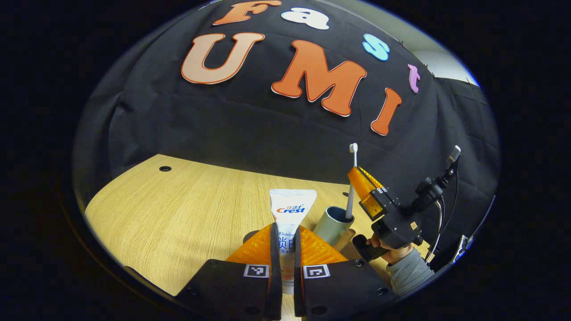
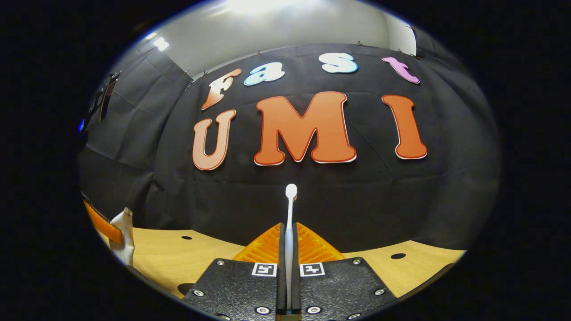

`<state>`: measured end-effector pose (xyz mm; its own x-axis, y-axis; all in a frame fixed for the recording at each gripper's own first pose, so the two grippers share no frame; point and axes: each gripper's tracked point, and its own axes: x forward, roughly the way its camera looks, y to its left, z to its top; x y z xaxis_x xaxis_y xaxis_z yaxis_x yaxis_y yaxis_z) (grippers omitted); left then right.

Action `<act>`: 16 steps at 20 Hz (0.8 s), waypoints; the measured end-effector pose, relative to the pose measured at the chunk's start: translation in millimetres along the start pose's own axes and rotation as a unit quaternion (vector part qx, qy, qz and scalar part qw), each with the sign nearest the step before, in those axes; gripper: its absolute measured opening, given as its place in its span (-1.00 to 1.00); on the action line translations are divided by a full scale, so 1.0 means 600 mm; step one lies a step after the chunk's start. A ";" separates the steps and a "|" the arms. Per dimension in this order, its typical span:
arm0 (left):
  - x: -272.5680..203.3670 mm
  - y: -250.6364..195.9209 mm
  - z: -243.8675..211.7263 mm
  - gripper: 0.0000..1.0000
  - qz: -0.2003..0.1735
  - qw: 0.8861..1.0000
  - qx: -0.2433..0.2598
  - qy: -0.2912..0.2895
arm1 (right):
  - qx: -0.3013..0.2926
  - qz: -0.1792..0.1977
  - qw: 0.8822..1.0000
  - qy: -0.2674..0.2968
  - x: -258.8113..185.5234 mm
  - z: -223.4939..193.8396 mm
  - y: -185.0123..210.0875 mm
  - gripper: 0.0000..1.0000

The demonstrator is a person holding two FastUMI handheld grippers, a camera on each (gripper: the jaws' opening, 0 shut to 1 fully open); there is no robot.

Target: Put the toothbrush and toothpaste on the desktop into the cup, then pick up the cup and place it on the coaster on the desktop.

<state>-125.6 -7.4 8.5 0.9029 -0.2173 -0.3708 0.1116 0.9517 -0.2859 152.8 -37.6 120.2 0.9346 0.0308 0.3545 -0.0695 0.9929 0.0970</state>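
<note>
Step 1 looks underway: the right gripper (image 1: 363, 189), clamped on the brush (image 1: 351, 178), holds it upright in the cup (image 1: 333, 223) at lower right, while the left gripper (image 1: 285, 249), clamped on the paste (image 1: 291, 214) at lower centre, must next carry it over the cup.

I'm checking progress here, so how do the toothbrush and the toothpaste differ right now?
The toothbrush is thin, with its lower end in the cup; the toothpaste is a wide flat tube, still outside the cup. The right gripper clamps the toothbrush, the left gripper the toothpaste. Both stand upright, both mostly white.
</note>
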 end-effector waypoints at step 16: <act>0.091 -0.070 0.082 -0.72 -0.028 0.999 0.003 -0.031 | 0.032 -0.016 0.999 0.033 -0.025 -0.046 -0.013 -0.87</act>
<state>-60.8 -48.6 44.0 0.9193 -0.2563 -0.2986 0.1650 0.9400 -0.2987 148.6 -42.9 88.4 0.9576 0.0096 0.2880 -0.0598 0.9843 0.1662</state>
